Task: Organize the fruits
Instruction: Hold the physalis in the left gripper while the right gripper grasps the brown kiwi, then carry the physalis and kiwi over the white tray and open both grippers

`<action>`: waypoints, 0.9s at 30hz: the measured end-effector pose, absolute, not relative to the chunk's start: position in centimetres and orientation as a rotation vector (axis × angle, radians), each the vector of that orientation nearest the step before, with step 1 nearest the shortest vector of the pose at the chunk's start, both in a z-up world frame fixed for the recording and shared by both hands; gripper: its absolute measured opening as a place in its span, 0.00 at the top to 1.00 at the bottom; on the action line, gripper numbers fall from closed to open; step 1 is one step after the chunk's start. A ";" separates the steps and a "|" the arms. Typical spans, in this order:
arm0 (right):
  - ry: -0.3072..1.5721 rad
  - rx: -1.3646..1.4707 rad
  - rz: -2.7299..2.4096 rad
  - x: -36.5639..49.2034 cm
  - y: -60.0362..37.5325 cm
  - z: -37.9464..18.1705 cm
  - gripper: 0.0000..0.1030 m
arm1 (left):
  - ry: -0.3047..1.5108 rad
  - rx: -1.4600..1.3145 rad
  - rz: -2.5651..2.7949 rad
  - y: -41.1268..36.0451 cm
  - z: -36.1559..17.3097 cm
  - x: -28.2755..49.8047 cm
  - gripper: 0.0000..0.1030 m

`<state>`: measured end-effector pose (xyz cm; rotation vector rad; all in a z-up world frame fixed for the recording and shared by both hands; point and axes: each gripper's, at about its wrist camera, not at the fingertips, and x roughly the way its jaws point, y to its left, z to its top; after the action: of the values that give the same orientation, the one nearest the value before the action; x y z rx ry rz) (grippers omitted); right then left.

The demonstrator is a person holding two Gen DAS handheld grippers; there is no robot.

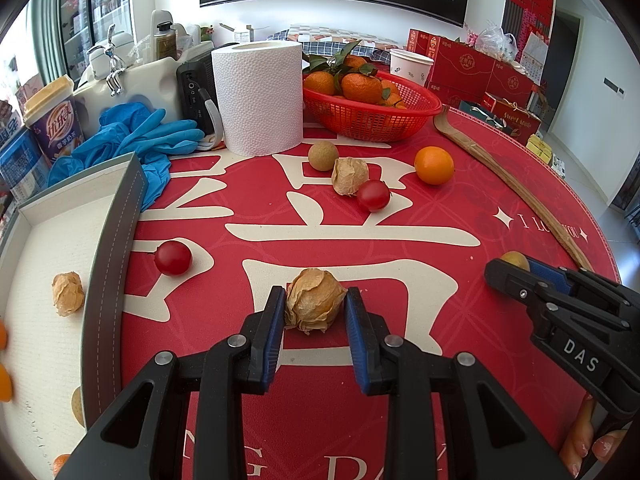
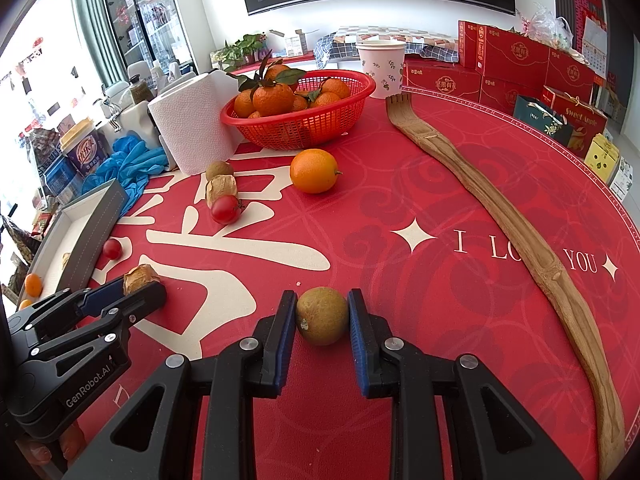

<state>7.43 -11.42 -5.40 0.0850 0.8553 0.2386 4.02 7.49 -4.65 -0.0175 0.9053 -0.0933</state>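
Clamping a papery husked fruit between blue pads, the left tongs sit low on the red surface, just right of the grey-edged tray wall — a cherry tomato lies between them. One husked fruit lies inside the tray. Open cloth stretches ahead toward the red basket.

From the right wrist, the right tongs are closed on a round brown longan. Clear cloth lies ahead — a long wooden scratcher follows the surface's right edge.
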 end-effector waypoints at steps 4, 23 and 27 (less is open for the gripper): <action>0.856 0.078 0.236 7.4 -11.4 -5.4 0.74 | 0.905 -0.017 -0.093 7.5 -4.6 4.0 0.68; 0.864 0.218 0.302 7.6 -12.7 -5.5 0.74 | 0.792 -0.041 -0.080 8.3 -2.5 2.5 0.72; 0.865 0.233 0.320 7.6 -12.5 -5.5 0.74 | 0.766 -0.069 -0.065 9.3 -1.6 2.2 0.72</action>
<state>7.63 -12.55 -5.50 0.2330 0.8647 0.3197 2.19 9.35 -1.64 -0.0692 0.7656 -0.0649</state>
